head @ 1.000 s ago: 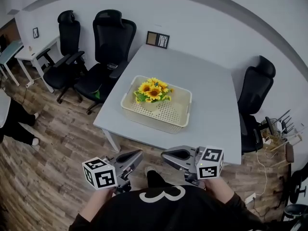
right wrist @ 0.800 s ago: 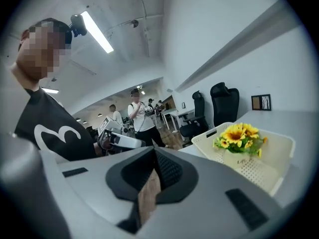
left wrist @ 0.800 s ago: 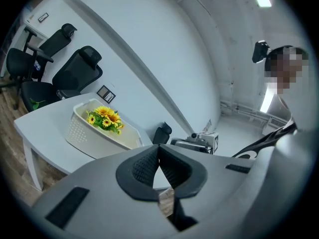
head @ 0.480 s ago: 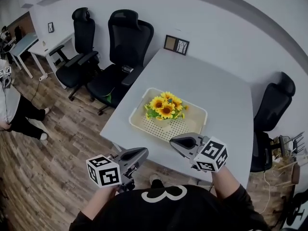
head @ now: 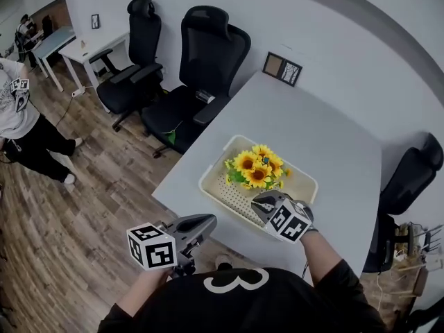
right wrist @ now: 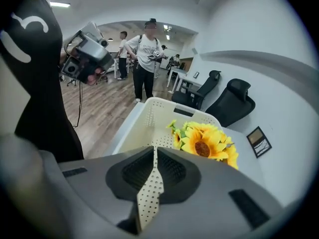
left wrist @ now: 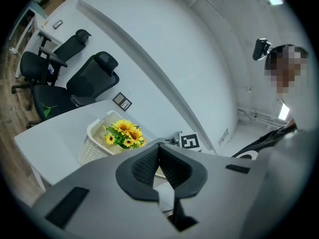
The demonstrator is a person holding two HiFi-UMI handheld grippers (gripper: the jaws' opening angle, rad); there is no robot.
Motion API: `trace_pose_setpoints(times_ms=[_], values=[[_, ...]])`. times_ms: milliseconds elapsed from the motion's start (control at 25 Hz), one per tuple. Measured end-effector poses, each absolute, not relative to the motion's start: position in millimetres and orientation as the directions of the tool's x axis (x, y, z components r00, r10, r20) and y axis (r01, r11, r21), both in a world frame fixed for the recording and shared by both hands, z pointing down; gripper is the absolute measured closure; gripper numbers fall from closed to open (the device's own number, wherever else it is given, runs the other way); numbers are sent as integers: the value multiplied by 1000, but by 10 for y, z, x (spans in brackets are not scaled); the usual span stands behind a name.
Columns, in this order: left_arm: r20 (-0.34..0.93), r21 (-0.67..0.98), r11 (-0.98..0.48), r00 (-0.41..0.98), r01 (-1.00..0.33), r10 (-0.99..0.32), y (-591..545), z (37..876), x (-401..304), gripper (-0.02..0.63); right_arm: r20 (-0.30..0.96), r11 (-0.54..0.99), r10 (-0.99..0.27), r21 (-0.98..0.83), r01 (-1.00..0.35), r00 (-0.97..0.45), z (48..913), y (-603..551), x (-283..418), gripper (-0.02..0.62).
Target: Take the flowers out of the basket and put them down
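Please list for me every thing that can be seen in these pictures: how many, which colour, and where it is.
table: one, pale grey, centre, against the wall
basket: one, cream, perforated, on the table's near part
flowers: one bunch, yellow with green leaves, inside the basket
picture frame: one, dark, at the table's far corner
office chairs: three, black, two left of the table, one right
desk: one, white, far left
floor: brown wood, left and near
bystander: one, white shirt, far left
left claw: grey, shut, empty, short of the table
right claw: grey, shut, empty, at the basket's near side
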State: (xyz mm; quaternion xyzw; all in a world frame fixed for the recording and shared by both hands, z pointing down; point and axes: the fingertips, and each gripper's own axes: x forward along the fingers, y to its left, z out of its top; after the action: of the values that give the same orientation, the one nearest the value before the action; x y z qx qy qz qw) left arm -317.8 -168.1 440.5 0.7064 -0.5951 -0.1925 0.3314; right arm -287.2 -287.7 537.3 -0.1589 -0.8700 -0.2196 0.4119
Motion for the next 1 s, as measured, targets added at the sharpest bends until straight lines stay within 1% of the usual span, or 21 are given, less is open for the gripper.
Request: trace_pose_setpoints(times_ms=[160,200,280,360,480,600,800,1000], values=[[125,705,-34,172,-708,-977,-1607,4464,-3333,594,819,848,79,244,470,-568,5612,-2972,-3014,576],[126,707,-27,163,-707,-979,-1587,4474,-3362,594,827,841,58,261,474,-559,5663,-2997,-3038,564],[126,709,-14,147,-705,-981,-1544,4492,-3418,594,837,818,4,312,483,-548,5761,-3044,-3073,502],[128,712,-2,132,-702,-983,-1503,4513,-3462,594,835,801,-44,358,481,-549,5830,-3088,-3105,494],[127,718,13,112,-696,-985,-1464,4532,-3506,594,815,790,-96,412,454,-572,5881,-3173,-3178,449],[126,721,20,103,-692,-987,-1444,4547,-3525,594,803,786,-129,441,434,-582,5942,-3238,-3237,432],[128,722,39,79,-691,-989,-1375,4567,-3606,594,809,760,-181,476,442,-560,6108,-3331,-3265,430],[133,722,61,52,-689,-990,-1315,4559,-3655,594,829,749,-185,466,470,-527,6242,-3391,-3276,431]])
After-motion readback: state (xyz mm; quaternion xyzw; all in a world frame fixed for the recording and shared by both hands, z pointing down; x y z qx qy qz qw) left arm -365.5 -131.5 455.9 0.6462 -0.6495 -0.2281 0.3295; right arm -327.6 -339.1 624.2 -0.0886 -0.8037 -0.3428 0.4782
